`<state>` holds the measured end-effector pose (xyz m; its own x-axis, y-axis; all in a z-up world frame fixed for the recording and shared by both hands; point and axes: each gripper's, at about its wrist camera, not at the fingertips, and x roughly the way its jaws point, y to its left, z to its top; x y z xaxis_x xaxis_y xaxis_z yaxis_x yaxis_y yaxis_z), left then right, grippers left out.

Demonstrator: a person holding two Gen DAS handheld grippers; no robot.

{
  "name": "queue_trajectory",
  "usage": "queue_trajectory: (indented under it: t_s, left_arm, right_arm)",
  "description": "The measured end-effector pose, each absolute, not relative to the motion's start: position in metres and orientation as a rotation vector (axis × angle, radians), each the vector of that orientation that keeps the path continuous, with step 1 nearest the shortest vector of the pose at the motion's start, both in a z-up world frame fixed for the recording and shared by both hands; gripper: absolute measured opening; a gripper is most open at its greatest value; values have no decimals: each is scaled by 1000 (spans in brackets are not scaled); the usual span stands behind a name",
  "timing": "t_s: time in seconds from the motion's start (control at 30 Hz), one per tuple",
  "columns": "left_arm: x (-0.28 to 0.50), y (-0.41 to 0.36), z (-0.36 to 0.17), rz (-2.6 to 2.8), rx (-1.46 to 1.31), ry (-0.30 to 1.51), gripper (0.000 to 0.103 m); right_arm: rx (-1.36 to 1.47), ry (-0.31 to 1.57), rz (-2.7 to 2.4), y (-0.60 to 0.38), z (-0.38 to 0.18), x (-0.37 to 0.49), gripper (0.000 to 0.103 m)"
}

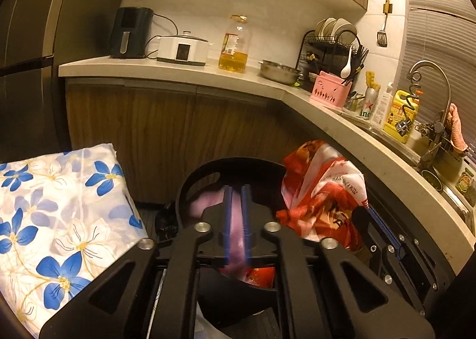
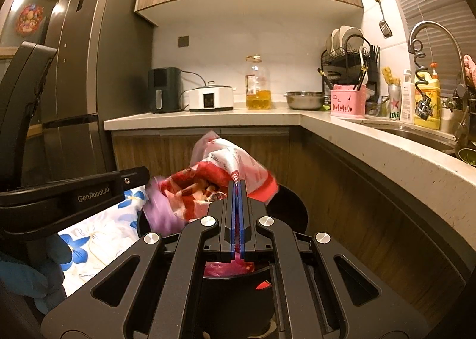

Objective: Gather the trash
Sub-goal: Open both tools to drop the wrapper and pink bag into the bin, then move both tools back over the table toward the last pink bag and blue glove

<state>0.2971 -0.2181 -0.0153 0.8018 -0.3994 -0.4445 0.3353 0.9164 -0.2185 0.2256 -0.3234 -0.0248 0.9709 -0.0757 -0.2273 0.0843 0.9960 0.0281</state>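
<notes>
A black round bin (image 1: 238,159) stands on the floor under both grippers. My left gripper (image 1: 236,190) hovers over its mouth with the blue pads a narrow gap apart. A thin pink plastic bag (image 1: 205,202) lies in that gap, blurred and hanging loose. In the right wrist view my right gripper (image 2: 238,183) is shut on the edge of a crumpled red-and-white plastic bag (image 2: 226,160), held above the bin (image 2: 294,199). The pink bag (image 2: 163,214) hangs beside it, just below the left gripper (image 2: 142,175). The red-and-white bag (image 1: 321,190) and the right gripper (image 1: 364,211) also show in the left wrist view.
A cloth with blue flowers (image 1: 59,205) covers something to the left of the bin. An L-shaped counter (image 1: 372,145) with wooden cabinets wraps behind and to the right, carrying appliances, an oil bottle, a dish rack and a sink. A dark fridge (image 1: 23,41) stands at the left. A blue-gloved hand (image 2: 29,273) holds the left gripper.
</notes>
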Motion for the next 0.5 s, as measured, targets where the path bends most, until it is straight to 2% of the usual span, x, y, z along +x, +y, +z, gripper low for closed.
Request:
queue_trajectory:
  t_s: [0.1,0.2,0.3,0.37,0.5]
  left_arm:
    - [297,-215,-16,-387,-137,508,32]
    - [297,-212,-16,-374,-137,506,38]
    - [295,-207,-17,-349,-139,504,47]
    - [294,-204,-18,-335,-139,504,49]
    - [289,-196,-20,-290,-135,505,59]
  right_arm:
    - [39,238,-82,-324,-26,226,3]
    - [39,244,-88,-325,-27,227,3]
    - [39,253,-91,-326,-27,228,10]
    - [45,256,-92,-327,-28,228,14]
    - [58,262,-94,-327,-29,226,21]
